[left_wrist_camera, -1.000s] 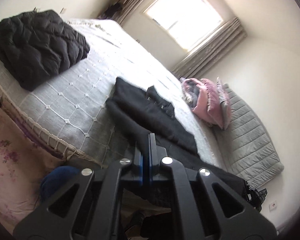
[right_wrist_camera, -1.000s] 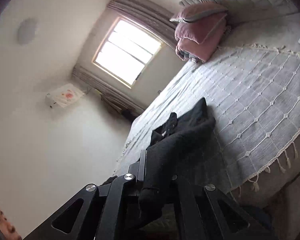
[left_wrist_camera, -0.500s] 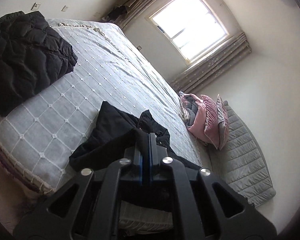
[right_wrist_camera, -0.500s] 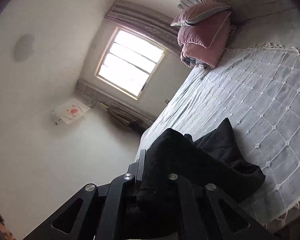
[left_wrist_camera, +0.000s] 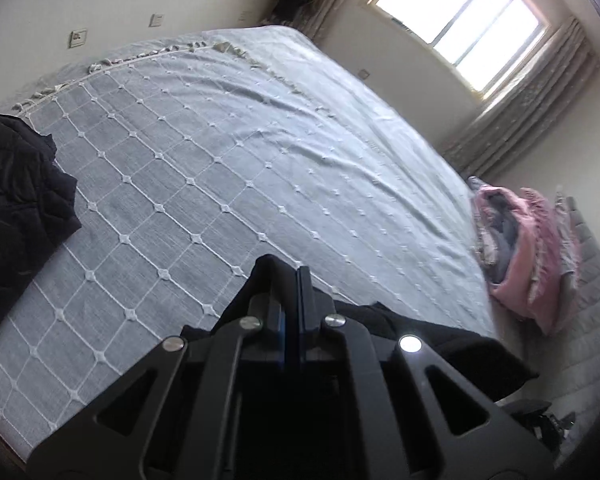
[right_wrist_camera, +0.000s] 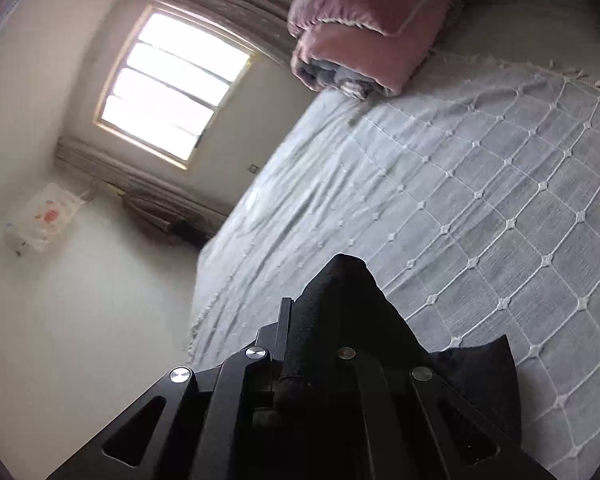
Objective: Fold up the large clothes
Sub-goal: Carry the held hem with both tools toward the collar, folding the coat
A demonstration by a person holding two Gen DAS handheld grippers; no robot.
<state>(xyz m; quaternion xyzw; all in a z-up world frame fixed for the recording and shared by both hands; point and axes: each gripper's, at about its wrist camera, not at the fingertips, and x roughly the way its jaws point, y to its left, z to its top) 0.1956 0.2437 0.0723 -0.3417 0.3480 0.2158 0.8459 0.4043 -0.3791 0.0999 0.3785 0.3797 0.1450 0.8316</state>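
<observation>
**Holding one black garment with both tools above the grey bed**

Looking along the left tool [left_wrist_camera: 291, 280], the two fingers are pressed together with almost no gap, and black cloth wraps over the tip of the left finger, so the tool is pinching the black garment [left_wrist_camera: 452, 354]. The rest of this garment hangs to the right and below the tool, near the edge of the bed [left_wrist_camera: 260, 152]. The bed has a grey cover with a pattern of white diamond lines. At the left border a black quilted jacket [left_wrist_camera: 16, 208] lies on the cover, well apart from the tool. At the right side pink bedding [left_wrist_camera: 528, 256] is folded in a pile beside the grey padded headboard [left_wrist_camera: 580, 344]. A bright window [left_wrist_camera: 464, 20] with curtains is in the far wall.

Looking along the right tool [right_wrist_camera: 300, 312], only the left finger is seen clearly; the black garment [right_wrist_camera: 340, 304] covers the other one. The cloth is clamped between them and rises in a point above the tips, and one corner of it falls to the right over the bed [right_wrist_camera: 500, 208]. The pink bedding [right_wrist_camera: 364, 36] is at the top, the window [right_wrist_camera: 168, 84] at the upper left, and a white plastic bag [right_wrist_camera: 44, 216] hangs on the wall
</observation>
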